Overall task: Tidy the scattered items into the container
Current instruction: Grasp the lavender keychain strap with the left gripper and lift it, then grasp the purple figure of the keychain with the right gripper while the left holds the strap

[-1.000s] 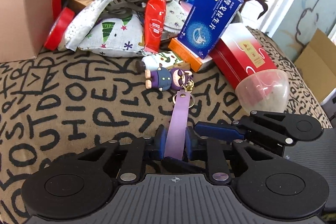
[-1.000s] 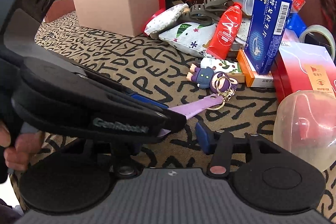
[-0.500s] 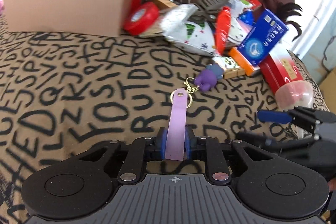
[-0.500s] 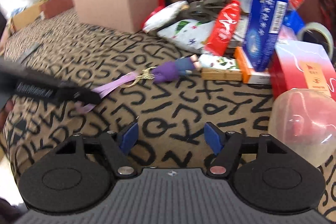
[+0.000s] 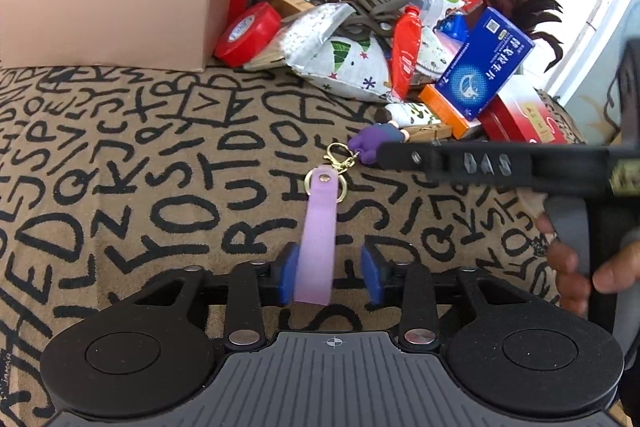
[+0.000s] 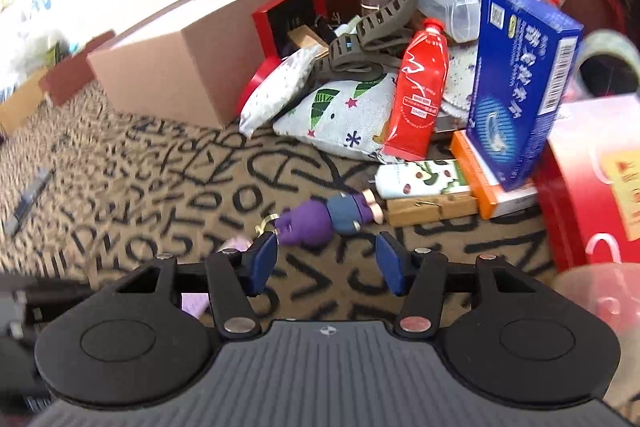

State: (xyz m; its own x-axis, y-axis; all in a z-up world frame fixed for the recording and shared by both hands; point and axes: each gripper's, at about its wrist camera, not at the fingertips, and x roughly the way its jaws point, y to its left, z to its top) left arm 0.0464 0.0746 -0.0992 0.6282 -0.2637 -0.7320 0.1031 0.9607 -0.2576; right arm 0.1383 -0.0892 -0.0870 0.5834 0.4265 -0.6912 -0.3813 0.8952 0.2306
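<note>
The left gripper [image 5: 330, 281] hovers low over a tabletop [image 5: 120, 163] covered in tan cloth with black lettering, its jaws released around a lilac strap [image 5: 316, 239] that lies between the blue pads [image 5: 289, 279], beside the left one and clear of the right. The strap runs away to a gold ring and clasp [image 5: 340, 157], which links to a purple figure [image 5: 370, 143] lying on the cloth. The right gripper [image 6: 326, 261] sits just near of that figure [image 6: 320, 219], jaws released and holding nothing; in the left view its black body [image 5: 500, 163] crosses the right side, gripped by a hand [image 5: 572, 267]. At far left stands a tan cardboard box [image 5: 120, 11]. To its right, against a dark brown back panel, the clutter is heaped: a red tape roll [image 5: 248, 35], a printed fabric pouch [image 5: 340, 67], a grey hair claw [image 5: 380, 3], a red tube [image 5: 404, 55], a blue carton [image 5: 486, 63] and a red box [image 5: 524, 119].
</note>
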